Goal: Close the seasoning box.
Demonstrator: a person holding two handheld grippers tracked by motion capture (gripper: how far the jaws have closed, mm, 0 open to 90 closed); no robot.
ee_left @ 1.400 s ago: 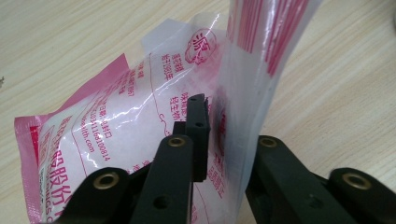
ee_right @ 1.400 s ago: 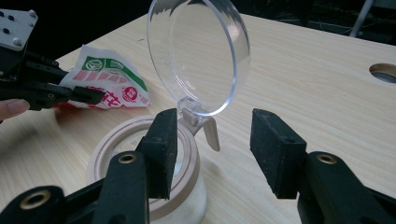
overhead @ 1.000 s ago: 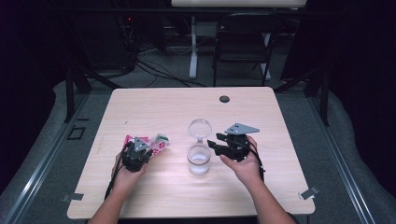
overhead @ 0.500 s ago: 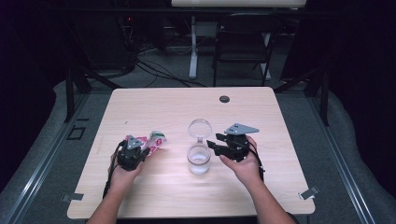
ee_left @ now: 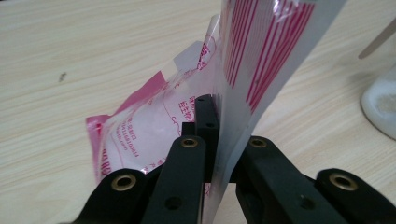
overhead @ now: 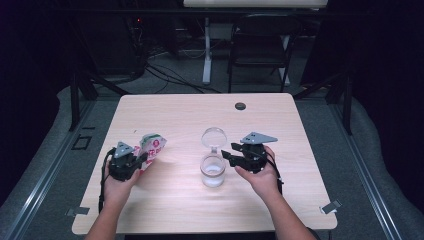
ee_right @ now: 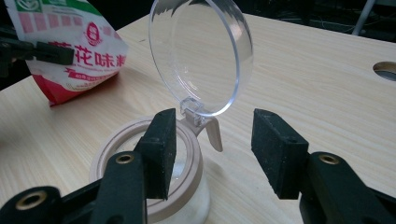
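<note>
A pink-and-white printed plastic bag hangs off the table at the left, pinched along one edge by my left gripper, which is shut on it. In the left gripper view the bag runs up between the jaws of that gripper, its striped sheet standing upright. A small clear jar with a beige rim stands mid-table, its round clear lid flipped up. My right gripper sits just right of the jar, open. In the right gripper view this gripper brackets the hinge of the lid above the jar.
The light wooden table has a dark round hole near its far edge. A folding chair and cables stand on the floor behind it. In the right gripper view the bag hangs left of the jar.
My left gripper has risen and drifted left with the bag, which now hangs more upright off the table. The right gripper and jar have stayed put.
</note>
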